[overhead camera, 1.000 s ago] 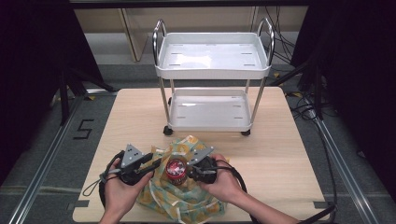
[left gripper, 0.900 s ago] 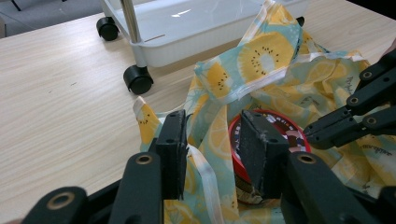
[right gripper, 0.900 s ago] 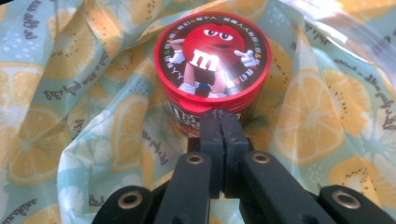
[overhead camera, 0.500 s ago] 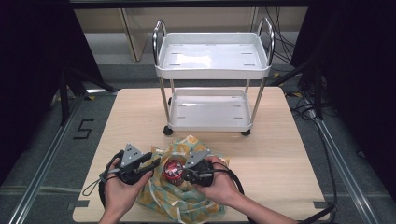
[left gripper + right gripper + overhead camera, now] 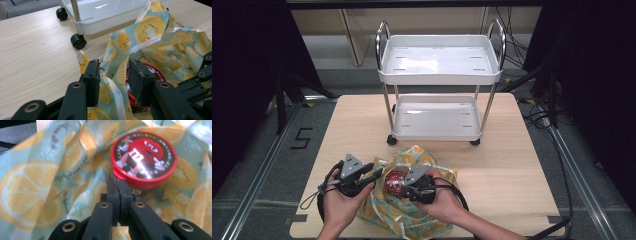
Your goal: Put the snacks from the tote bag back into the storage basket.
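A bag printed with yellow fruit slices lies crumpled at the table's front edge. A round red M&M's tin sits in its open mouth. My left gripper reaches in from the left. In the left gripper view its jaws stand apart, with the bag's rim loose between them and the tin just behind the right jaw. My right gripper comes from the right. Its jaws are shut, tips against the near rim of the tin, over the bag.
A white two-tier cart on black casters stands at the back of the wooden table. Its near caster is close beyond the bag. Bare wood lies to the right and left of the bag. Cables trail from both grippers.
My right gripper and the tin have edged slightly to the left, toward the left gripper. The left gripper has stayed put.
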`<state>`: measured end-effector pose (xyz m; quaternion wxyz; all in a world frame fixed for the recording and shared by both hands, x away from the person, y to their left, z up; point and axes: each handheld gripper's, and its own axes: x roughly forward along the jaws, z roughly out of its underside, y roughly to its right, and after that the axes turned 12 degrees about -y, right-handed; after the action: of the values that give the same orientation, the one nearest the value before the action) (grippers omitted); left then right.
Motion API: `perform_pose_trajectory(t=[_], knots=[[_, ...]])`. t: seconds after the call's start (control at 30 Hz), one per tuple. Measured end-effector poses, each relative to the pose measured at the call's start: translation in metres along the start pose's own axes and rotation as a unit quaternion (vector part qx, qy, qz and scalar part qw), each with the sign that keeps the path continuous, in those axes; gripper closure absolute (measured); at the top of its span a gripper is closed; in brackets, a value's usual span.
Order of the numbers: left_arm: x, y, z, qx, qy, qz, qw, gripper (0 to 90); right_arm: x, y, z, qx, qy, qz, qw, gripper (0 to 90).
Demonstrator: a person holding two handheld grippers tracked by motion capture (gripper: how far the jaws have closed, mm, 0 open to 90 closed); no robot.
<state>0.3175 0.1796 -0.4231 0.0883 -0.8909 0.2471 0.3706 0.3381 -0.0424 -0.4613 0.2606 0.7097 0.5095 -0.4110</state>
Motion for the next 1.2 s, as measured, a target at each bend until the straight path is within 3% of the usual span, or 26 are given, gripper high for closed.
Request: perform_pose_trajectory(t=[0.13,0.17,0.2,0.23,0.27,0.33,0.4,0.43,0.5,0.57,0.6,0.63,0.73,0.83,0.9,1.0,1.07,1.2], knots=[[0.000,0.000,0.000,-0.001,0.003,0.002,1.0000,61.2,0.001,-0.003,-0.002,-0.005,0.003,0.000,1.0000,89.8],[-0.001,0.000,0.000,-0.001,0.003,0.000,1.0000,61.2,-0.001,0.000,-0.002,-0.023,0.002,0.008,0.9997,88.1],[-0.001,0.000,0.000,-0.002,0.003,-0.001,1.0000,61.2,-0.002,0.000,-0.001,-0.016,0.003,0.007,0.9998,85.3],[-0.002,-0.001,0.000,-0.002,0.004,-0.002,1.0000,61.2,-0.004,-0.002,0.000,0.009,0.006,-0.003,0.9999,81.3],[-0.002,-0.001,0.000,-0.002,0.004,-0.002,1.0000,61.2,-0.008,0.002,0.000,0.000,-0.002,0.005,1.0000,76.5],[-0.002,-0.002,0.000,0.006,0.005,-0.004,1.0000,61.2,-0.013,0.008,0.001,0.000,0.009,0.016,0.9998,66.7],[-0.002,-0.001,0.000,0.000,0.004,-0.003,1.0000,61.2,-0.014,0.013,0.001,0.007,0.013,0.021,0.9997,58.0],[-0.002,0.000,0.000,-0.002,0.006,-0.003,1.0000,61.2,-0.014,0.014,0.001,0.015,0.013,0.016,0.9997,54.7],[-0.001,0.000,0.000,-0.003,0.006,-0.003,1.0000,61.1,-0.010,0.019,0.000,0.013,0.010,0.005,0.9999,44.3],[-0.002,-0.001,0.000,-0.002,0.006,-0.001,1.0000,61.1,-0.005,0.020,-0.001,0.011,0.015,-0.003,0.9998,39.7],[-0.002,-0.002,0.000,0.002,0.007,-0.004,1.0000,61.0,-0.004,0.022,-0.003,0.000,0.021,0.002,0.9998,35.5],[-0.002,-0.002,0.000,-0.001,0.007,-0.004,1.0000,60.9,-0.001,0.021,-0.003,0.012,0.020,0.000,0.9997,31.5],[-0.002,-0.003,0.000,-0.004,0.009,-0.003,0.9999,60.7,0.004,0.022,-0.004,0.014,0.011,-0.005,0.9998,21.9],[-0.002,-0.003,0.000,0.002,0.007,-0.006,1.0000,60.5,0.009,0.024,-0.005,-0.007,0.013,-0.002,0.9999,18.5],[-0.002,-0.004,0.000,0.003,0.009,-0.006,0.9999,60.5,0.011,0.023,-0.006,0.001,0.009,-0.008,0.9999,16.4],[-0.001,-0.003,0.000,-0.007,0.012,-0.004,0.9999,60.4,0.014,0.022,-0.009,-0.003,0.011,-0.004,0.9999,16.3],[-0.001,-0.003,0.000,-0.004,0.008,-0.006,0.9999,60.4,0.016,0.023,-0.011,-0.014,0.011,0.001,0.9998,16.2],[-0.001,-0.004,0.001,-0.001,0.007,-0.009,0.9999,60.2,0.021,0.022,-0.014,-0.012,0.008,0.005,0.9999,16.2]])
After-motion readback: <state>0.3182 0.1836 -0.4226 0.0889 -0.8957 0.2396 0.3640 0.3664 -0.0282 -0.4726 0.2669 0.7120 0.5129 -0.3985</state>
